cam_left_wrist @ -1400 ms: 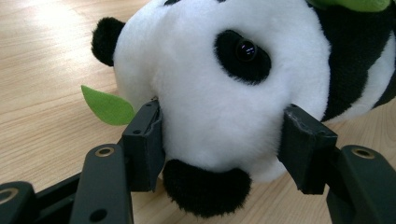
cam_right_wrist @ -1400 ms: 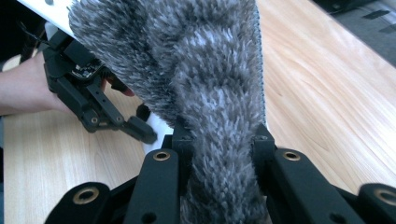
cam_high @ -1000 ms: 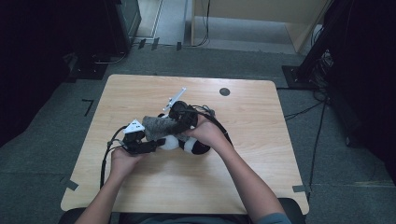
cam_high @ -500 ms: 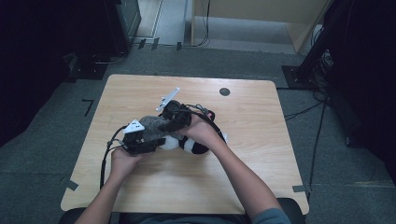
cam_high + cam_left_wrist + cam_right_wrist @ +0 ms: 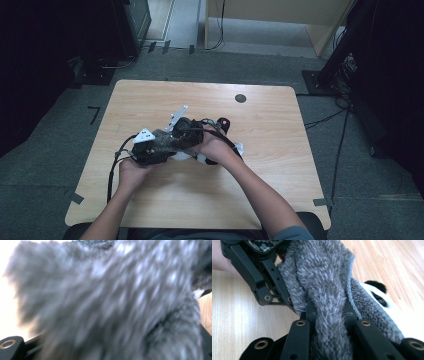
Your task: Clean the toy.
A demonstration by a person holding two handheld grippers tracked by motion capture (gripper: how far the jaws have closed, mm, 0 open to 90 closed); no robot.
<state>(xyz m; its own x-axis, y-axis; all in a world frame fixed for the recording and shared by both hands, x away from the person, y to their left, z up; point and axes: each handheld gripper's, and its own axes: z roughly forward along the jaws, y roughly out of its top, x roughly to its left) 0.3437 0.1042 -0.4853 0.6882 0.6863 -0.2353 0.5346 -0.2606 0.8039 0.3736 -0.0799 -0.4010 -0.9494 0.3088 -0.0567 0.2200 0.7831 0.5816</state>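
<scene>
High view, change: over the last second the right gripper [image 5: 187,131] drew in closer to the left gripper [image 5: 150,145], so the grey fuzzy cloth [image 5: 165,140] bunched shorter between them above the wooden table [image 5: 270,165]; the white wing of a gripper plate also tipped more upright.
High view, meaning: I judged the cloth was being gathered or folded in the air, with the fold not yet laid down.
High view, surroundings: a black-and-white panda toy [image 5: 200,157] lay on the table just under the hands, and a dark round hole [image 5: 240,98] sat well apart near the far edge.
Left gripper view: the grey fuzzy cloth [image 5: 107,302] hung blurred right before the lens; whether this gripper's jaws were together I could not tell, though the cloth hung from it.
Right gripper view: the right gripper [image 5: 328,312] had its jaws clamped on a twisted rope of the grey fuzzy cloth [image 5: 324,277], a grip the high view hid.
Right gripper view, extras: the left gripper [image 5: 262,280] stood touching the cloth's far end, and the panda toy [image 5: 378,296] peeked out beside it.
</scene>
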